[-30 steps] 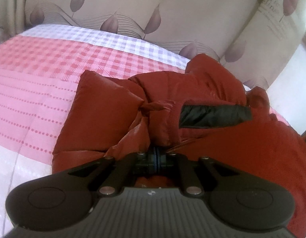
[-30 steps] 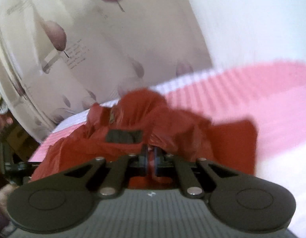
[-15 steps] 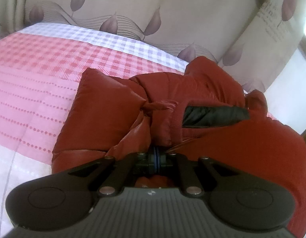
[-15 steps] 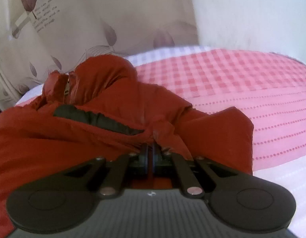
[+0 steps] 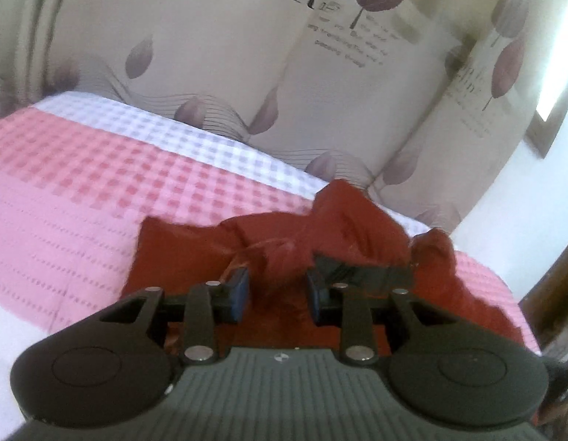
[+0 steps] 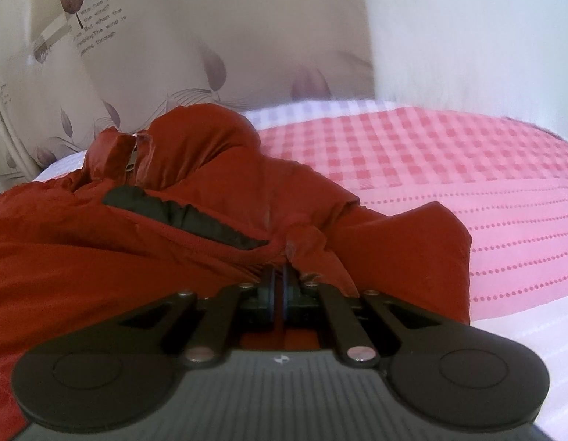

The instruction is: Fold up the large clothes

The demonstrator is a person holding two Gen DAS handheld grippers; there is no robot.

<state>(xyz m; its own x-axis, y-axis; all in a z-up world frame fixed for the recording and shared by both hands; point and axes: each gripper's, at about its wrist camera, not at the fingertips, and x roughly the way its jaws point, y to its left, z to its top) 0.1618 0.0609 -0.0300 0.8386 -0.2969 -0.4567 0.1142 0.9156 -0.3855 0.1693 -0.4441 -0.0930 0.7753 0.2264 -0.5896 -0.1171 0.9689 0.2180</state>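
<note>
A red jacket (image 6: 144,257) lies bunched on the bed (image 6: 467,191), which wears a pink and white checked cover; no container is in sight. A black band (image 6: 181,213) crosses the jacket's folds, and a zip (image 6: 131,158) shows near its collar. The left gripper (image 5: 277,294) has just been opening: its jaws stand apart above the cloth, gripping nothing. The right gripper (image 6: 278,286) is clenched on a fold of the jacket. Leaf-print curtains (image 5: 217,58) hang behind the bed.
</note>
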